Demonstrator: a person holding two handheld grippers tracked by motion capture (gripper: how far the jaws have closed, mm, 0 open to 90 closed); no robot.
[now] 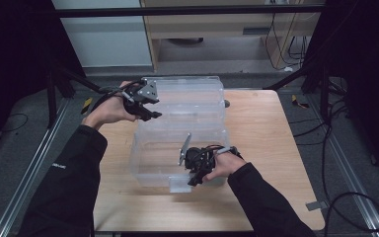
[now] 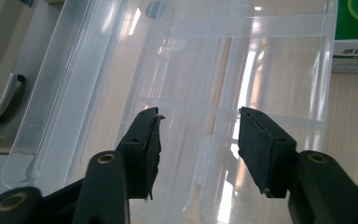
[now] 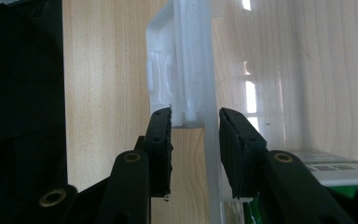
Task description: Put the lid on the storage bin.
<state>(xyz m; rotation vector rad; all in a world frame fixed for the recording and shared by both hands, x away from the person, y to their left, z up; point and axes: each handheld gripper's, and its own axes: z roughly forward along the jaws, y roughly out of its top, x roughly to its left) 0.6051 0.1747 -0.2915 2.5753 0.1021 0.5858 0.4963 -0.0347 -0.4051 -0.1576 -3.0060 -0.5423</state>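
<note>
Clear box (image 1: pixel 177 163) mid-table (image 1: pixel 266 148), its lid (image 1: pixel 187 98) swung open behind it. Right tongs (image 1: pixel 196 178) at the box's front wall, straddling the rim beside the latch (image 3: pixel 161 86); whether pressing cannot be told. Left tongs (image 1: pixel 153 115) by the lid's left edge, parted, nothing between the pads, only clear lid plastic (image 2: pixel 205 60) ahead. A green-and-white carton (image 3: pixel 335 170) inside the box, near the front wall. Step in hand, likely: steadying the box while taking hold of the lid. Next: bring left tongs onto the lid's edge, pinch, then swing it toward the box, keeping the front wall still.

Wooden table (image 1: pixel 266 148), clear plastic box (image 1: pixel 187 128) on it
</note>
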